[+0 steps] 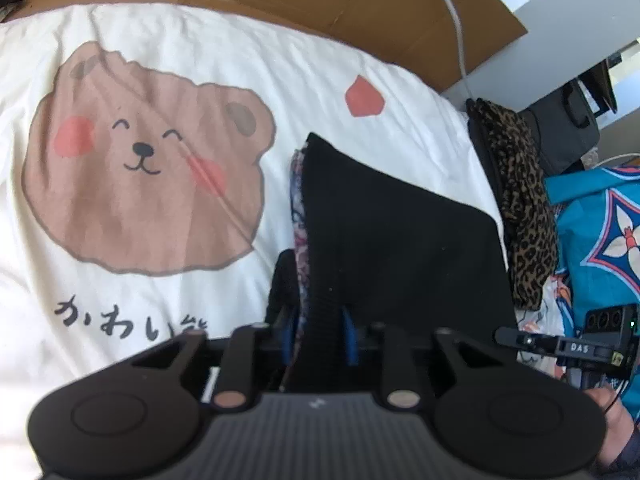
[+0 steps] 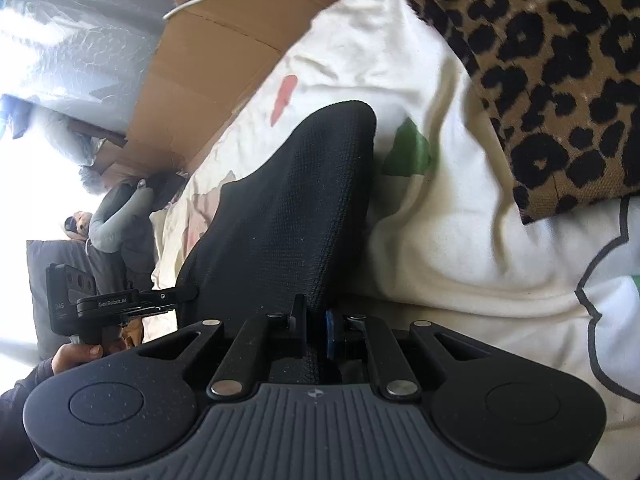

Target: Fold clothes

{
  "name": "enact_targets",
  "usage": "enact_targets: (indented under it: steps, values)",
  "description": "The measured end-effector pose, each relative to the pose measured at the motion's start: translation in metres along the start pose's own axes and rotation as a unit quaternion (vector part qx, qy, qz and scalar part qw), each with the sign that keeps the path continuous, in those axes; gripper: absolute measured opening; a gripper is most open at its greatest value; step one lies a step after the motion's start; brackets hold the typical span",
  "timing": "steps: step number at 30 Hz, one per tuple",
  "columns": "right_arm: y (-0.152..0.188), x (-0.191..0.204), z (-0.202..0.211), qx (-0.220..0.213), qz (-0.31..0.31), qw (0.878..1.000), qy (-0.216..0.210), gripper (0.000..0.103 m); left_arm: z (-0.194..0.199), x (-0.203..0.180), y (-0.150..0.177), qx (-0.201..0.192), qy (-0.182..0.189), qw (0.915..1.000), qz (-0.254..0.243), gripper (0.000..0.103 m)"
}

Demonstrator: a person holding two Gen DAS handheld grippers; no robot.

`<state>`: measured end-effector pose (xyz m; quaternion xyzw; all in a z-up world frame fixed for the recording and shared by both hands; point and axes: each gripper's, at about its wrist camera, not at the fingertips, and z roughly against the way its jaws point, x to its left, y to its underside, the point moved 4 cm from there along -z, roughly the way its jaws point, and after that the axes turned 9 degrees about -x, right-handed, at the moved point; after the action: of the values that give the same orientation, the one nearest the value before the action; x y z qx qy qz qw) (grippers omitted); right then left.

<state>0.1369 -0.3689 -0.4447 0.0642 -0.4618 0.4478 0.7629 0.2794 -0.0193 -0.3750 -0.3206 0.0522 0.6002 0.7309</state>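
i've got the black garment (image 1: 392, 240) clamped in both the left gripper (image 1: 318, 330) and right gripper (image 2: 316, 324), cloth running ahead of the jaws over the white bedsheet (image 1: 200, 32). next i'd lift evenly and fold it over.

bright daylight fills both views. in the right wrist view a blown-out white window (image 2: 24, 152) at the left edge washes out detail nearby. the white bedsheet (image 1: 168, 36) glares softly in the left wrist view. fisheye bending curves the edges; both pictures are slightly soft, shadows faint.
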Motion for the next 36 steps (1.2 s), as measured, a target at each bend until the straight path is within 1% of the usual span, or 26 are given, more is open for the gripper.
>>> enact_targets:
  steps: [1, 2, 4, 5, 6, 8, 12, 13, 14, 15, 16, 17, 19, 22, 23, 24, 25, 26, 27, 28, 29, 30, 32, 34, 35, 36]
  values:
    - [-0.001, -0.002, -0.001, 0.001, -0.007, 1.0, 0.003, 0.011, -0.001, 0.002, 0.0, 0.002, -0.009, 1.0, 0.004, 0.056]
    - [-0.001, -0.004, -0.001, 0.001, -0.012, 1.0, 0.004, 0.013, -0.003, 0.004, -0.001, 0.002, -0.012, 0.9999, 0.01, 0.061]
    - [-0.002, -0.008, -0.002, 0.001, -0.018, 1.0, 0.005, 0.021, -0.008, 0.007, -0.002, 0.004, 0.002, 0.9996, 0.028, 0.062]
    - [-0.002, -0.009, -0.003, -0.001, -0.021, 1.0, 0.005, 0.029, -0.012, 0.009, -0.002, 0.01, 0.012, 0.9991, 0.04, 0.062]
    - [-0.003, -0.011, -0.005, -0.002, -0.023, 1.0, 0.005, 0.031, -0.017, 0.012, -0.001, 0.018, 0.02, 0.9983, 0.051, 0.062]
    - [-0.006, -0.014, -0.009, -0.004, -0.03, 1.0, 0.007, 0.031, -0.026, 0.015, 0.0, 0.028, 0.027, 0.9973, 0.063, 0.07]
    - [-0.009, -0.015, -0.024, -0.001, -0.035, 0.999, 0.001, 0.031, -0.035, 0.018, 0.0, 0.034, 0.05, 0.9953, 0.077, 0.075]
    - [-0.01, -0.014, -0.027, 0.0, -0.033, 0.999, -0.001, 0.031, -0.035, 0.018, 0.0, 0.034, 0.052, 0.9952, 0.075, 0.074]
    - [-0.01, -0.013, -0.03, 0.0, -0.033, 0.999, -0.003, 0.031, -0.035, 0.017, 0.0, 0.035, 0.052, 0.9956, 0.07, 0.067]
    - [-0.011, -0.012, -0.032, 0.0, -0.031, 1.0, -0.004, 0.028, -0.034, 0.016, -0.001, 0.034, 0.052, 0.9961, 0.063, 0.062]
    - [-0.011, -0.009, -0.031, -0.001, -0.023, 1.0, -0.004, 0.024, -0.032, 0.015, -0.002, 0.032, 0.056, 0.9962, 0.058, 0.05]
    - [-0.012, -0.007, -0.03, -0.002, -0.016, 1.0, -0.005, 0.018, -0.029, 0.013, -0.002, 0.028, 0.06, 0.9965, 0.051, 0.042]
    - [-0.012, -0.002, -0.028, -0.003, -0.001, 1.0, -0.006, 0.017, -0.022, 0.007, -0.005, 0.022, 0.063, 0.9973, 0.029, 0.035]
    - [-0.013, 0.004, -0.023, -0.004, 0.014, 1.0, -0.013, 0.017, -0.014, 0.0, -0.008, 0.02, 0.068, 0.9974, 0.014, 0.034]
    - [-0.013, 0.003, -0.022, -0.002, 0.015, 1.0, -0.011, 0.02, -0.014, -0.001, -0.008, 0.022, 0.065, 0.9976, 0.009, 0.037]
    - [-0.014, 0.002, -0.022, 0.001, 0.015, 1.0, -0.008, 0.02, -0.015, -0.001, -0.007, 0.026, 0.059, 0.9979, 0.004, 0.039]
    - [-0.015, -0.001, -0.024, 0.003, 0.012, 1.0, -0.003, 0.021, -0.017, -0.001, -0.007, 0.031, 0.055, 0.998, 0.003, 0.046]
    - [-0.015, -0.004, -0.025, 0.005, 0.009, 1.0, 0.002, 0.025, -0.02, 0.001, -0.006, 0.036, 0.054, 0.9979, 0.008, 0.055]
    - [-0.016, -0.006, -0.027, 0.007, 0.007, 1.0, 0.006, 0.026, -0.023, 0.003, -0.006, 0.04, 0.051, 0.9978, 0.014, 0.06]
    - [-0.017, -0.007, -0.029, 0.011, 0.009, 1.0, 0.005, 0.026, -0.027, 0.006, -0.006, 0.044, 0.047, 0.9978, 0.019, 0.071]
    - [-0.017, -0.007, -0.031, 0.015, 0.011, 1.0, 0.005, 0.028, -0.03, 0.007, -0.006, 0.046, 0.046, 0.9978, 0.018, 0.075]
    - [-0.018, -0.008, -0.033, 0.019, 0.014, 1.0, 0.004, 0.033, -0.032, 0.008, -0.006, 0.043, 0.048, 0.9978, 0.011, 0.075]
    - [-0.02, -0.007, -0.037, 0.024, 0.017, 1.0, 0.001, 0.033, -0.036, 0.006, -0.006, 0.039, 0.06, 0.9974, -0.004, 0.079]
    - [-0.02, -0.006, -0.041, 0.027, 0.018, 0.999, -0.003, 0.034, -0.039, 0.005, -0.006, 0.04, 0.075, 0.9964, -0.002, 0.085]
    - [-0.02, -0.005, -0.043, 0.027, 0.019, 0.999, -0.005, 0.034, -0.04, 0.004, -0.006, 0.041, 0.077, 0.9962, -0.004, 0.084]
    - [-0.02, -0.004, -0.043, 0.026, 0.021, 0.999, -0.006, 0.033, -0.041, 0.002, -0.006, 0.043, 0.076, 0.9962, -0.008, 0.079]
